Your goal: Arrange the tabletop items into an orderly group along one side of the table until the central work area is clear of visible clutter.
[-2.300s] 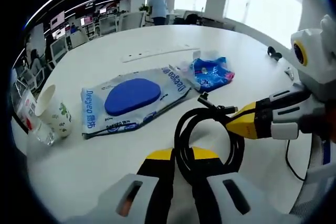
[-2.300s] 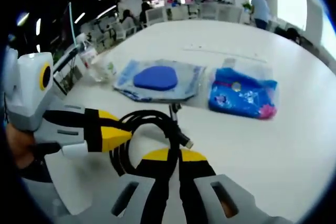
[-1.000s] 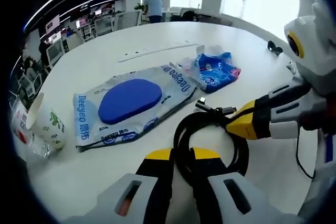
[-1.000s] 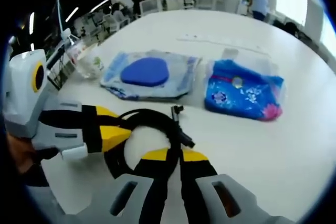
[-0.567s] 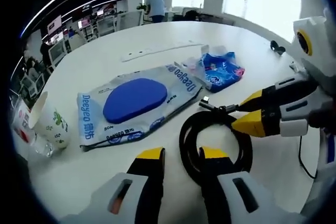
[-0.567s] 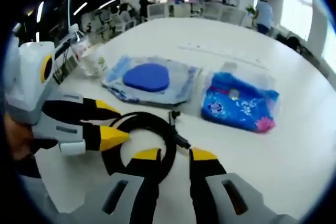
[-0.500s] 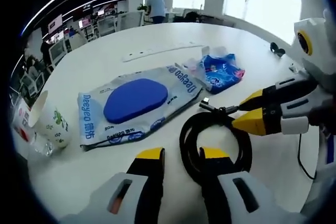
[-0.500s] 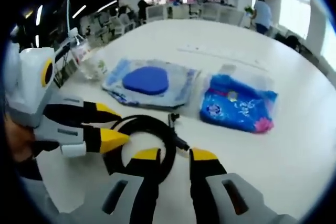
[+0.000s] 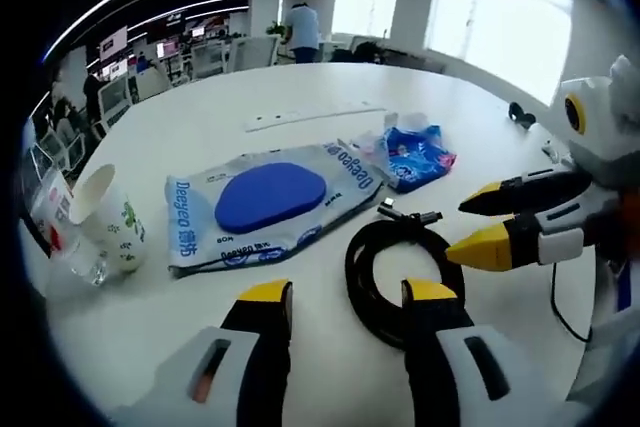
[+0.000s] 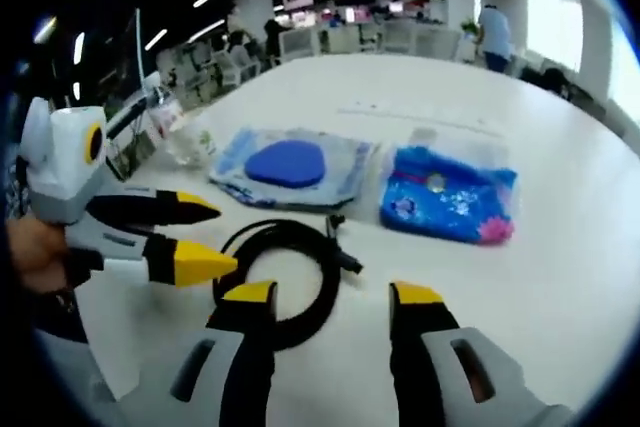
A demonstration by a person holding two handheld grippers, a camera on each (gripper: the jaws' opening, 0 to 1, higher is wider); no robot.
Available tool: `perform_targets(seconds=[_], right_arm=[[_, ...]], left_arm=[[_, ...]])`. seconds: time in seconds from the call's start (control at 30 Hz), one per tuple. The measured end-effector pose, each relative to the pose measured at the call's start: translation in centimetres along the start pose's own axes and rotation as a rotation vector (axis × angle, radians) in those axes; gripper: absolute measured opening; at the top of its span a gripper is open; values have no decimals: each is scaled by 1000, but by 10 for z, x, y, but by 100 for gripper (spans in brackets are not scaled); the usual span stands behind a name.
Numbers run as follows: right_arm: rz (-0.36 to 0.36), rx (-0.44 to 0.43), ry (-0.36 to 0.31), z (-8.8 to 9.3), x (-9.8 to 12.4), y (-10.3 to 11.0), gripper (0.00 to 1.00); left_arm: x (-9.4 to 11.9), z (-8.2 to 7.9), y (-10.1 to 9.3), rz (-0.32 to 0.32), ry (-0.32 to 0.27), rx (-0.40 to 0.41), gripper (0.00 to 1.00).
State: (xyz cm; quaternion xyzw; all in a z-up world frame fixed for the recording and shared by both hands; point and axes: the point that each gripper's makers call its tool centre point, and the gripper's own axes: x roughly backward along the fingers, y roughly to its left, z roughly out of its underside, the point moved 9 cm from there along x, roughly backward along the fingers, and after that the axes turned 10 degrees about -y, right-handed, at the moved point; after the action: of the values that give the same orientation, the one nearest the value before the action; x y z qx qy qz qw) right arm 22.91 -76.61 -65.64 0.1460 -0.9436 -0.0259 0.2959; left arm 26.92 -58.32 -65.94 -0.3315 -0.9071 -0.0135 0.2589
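A coiled black cable (image 9: 395,231) lies loose on the white table (image 9: 200,137), just ahead of my left gripper (image 9: 347,297), whose yellow-tipped jaws stand wide apart and hold nothing. My right gripper (image 9: 478,222) comes in from the right beside the coil, also open. In the right gripper view the cable (image 10: 290,230) rests in front of the right gripper (image 10: 332,297), with the left gripper (image 10: 205,237) to its left. Beyond the coil lie a wet-wipes pack (image 9: 270,197) with a blue lid and a blue snack bag (image 9: 418,155).
A paper cup (image 9: 105,217) and a clear bottle (image 9: 60,237) stand near the table's left edge. A white power strip (image 9: 300,117) lies farther back. A thin black wire (image 9: 555,307) trails at the right. Office chairs and a person are behind the table.
Both grippers were shut on the coiled cable; both have opened, let it go and drawn back a little. The cable now lies on the table.
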Motion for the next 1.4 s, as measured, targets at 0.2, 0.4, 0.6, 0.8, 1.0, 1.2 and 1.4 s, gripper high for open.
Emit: perform_targets(seconds=[0.2,0.4,0.6,0.8,1.0,1.2,1.4], right_arm=[[7,-7,-57,3,18,-3,47],[11,-21,-118,9,39,-3,52],[15,-35,-132,21,56,-4,58],[4,-33,-140,32,74,-3,65],[1,2,-168,36,89,-1,67],[-16,22,-196,38,104,4,74],[-30,31,-201,44,115,10,81]], left_arm=[[18,3,2,-18,-56,37,51],[37,3,-1,-39,-107,54,58],[55,8,-6,-25,-132,39,65],[68,15,-9,-42,-147,10,74],[81,16,-10,-51,-167,10,77],[98,19,-14,-40,-186,-9,80],[113,30,-16,-57,-186,-3,83]])
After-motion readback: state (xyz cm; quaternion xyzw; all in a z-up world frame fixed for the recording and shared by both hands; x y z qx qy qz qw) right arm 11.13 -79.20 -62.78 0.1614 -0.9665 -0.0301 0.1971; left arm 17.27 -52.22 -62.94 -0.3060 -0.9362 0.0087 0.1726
